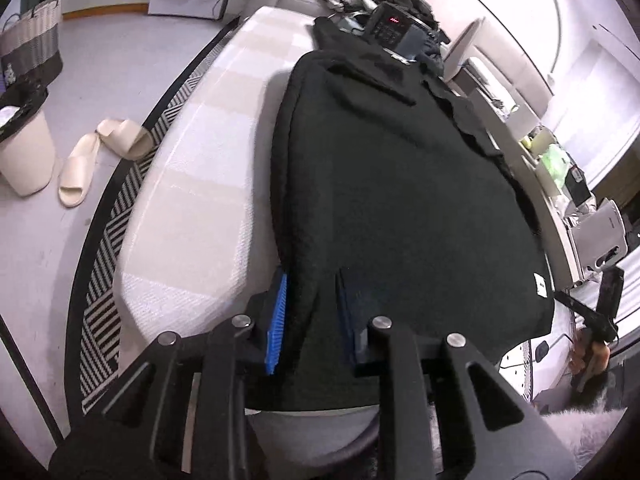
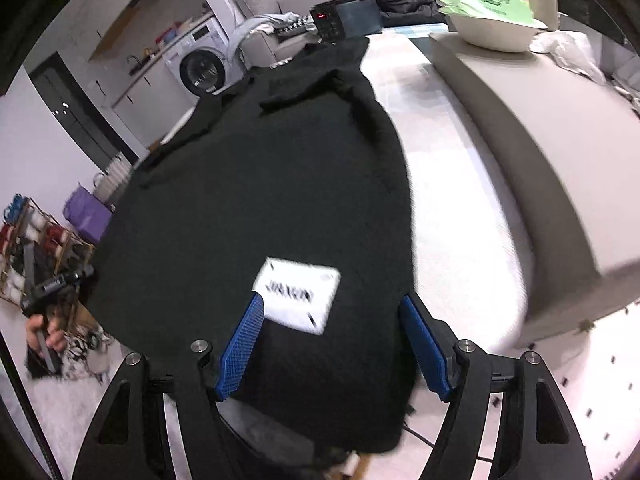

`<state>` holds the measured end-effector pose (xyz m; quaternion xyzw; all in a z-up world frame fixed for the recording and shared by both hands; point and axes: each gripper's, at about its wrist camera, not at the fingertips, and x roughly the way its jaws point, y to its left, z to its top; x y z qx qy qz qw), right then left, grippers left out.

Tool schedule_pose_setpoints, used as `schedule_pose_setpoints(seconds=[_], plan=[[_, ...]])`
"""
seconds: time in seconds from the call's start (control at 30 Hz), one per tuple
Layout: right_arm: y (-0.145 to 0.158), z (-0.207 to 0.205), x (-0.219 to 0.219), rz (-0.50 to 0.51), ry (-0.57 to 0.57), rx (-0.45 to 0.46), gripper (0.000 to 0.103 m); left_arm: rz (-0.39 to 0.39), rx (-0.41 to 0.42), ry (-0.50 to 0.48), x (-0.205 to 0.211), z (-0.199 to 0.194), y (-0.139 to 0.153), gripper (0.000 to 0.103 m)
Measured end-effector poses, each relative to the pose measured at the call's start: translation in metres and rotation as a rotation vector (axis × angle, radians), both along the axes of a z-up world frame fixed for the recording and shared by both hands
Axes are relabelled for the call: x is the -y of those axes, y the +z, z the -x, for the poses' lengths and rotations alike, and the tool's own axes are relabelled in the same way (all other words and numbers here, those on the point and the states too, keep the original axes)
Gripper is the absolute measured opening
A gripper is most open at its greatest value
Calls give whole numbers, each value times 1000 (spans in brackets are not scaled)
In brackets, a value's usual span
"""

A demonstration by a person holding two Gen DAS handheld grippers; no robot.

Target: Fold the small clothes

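Note:
A black garment (image 1: 400,184) lies flat along a white padded surface (image 1: 192,184), its hem toward me. In the left wrist view my left gripper (image 1: 311,280) is shut on the garment's near left edge, a ridge of black cloth pinched between the blue pads (image 1: 276,328). In the right wrist view the same black garment (image 2: 260,184) carries a white label (image 2: 298,294) near the hem. My right gripper (image 2: 330,298) is open just over that hem, its blue pads (image 2: 240,348) wide apart on either side of the label, with no cloth squeezed.
A device with a red display (image 1: 394,26) and dark clothes sit at the far end. On the floor to the left are slippers (image 1: 100,156), a white bin (image 1: 24,152) and a striped rug (image 1: 116,220). To the right rise a grey cushion (image 2: 540,140) and a bowl (image 2: 496,32).

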<state>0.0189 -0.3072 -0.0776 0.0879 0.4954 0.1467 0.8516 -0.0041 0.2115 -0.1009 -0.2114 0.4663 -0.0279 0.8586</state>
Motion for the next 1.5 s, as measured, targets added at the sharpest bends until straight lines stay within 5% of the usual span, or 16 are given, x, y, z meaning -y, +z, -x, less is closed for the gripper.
schedule_pose_setpoints(seconds=[0.4, 0.5, 0.6, 0.8, 0.93, 1.07, 1.2, 1.43, 1.5], plan=[[-29, 26, 30, -107, -58, -112, 71, -28, -16, -2, 1, 1, -3, 19], [-39, 24, 31, -188, -48, -119, 26, -59, -22, -8, 5, 0, -2, 19], [-27, 31, 21, -147, -7, -71, 11, -65, -24, -12, 7, -1, 0, 19], [7, 34, 27, -344, -4, 115, 11, -69, -22, -32, 12, -2, 0, 19], [-23, 21, 26, -271, -41, -8, 19, -59, -23, -24, 10, -3, -2, 20], [-28, 17, 27, -329, -33, 4, 22, -57, -24, -25, 9, -3, -2, 20], [-25, 13, 19, -257, -35, 13, 13, -55, -16, -34, 11, -4, -2, 28], [19, 20, 34, -286, -164, 204, 5, -53, -36, -57, 17, -1, -2, 30], [19, 18, 35, -278, -154, 194, 5, -55, -38, -66, 17, 0, -2, 31]])
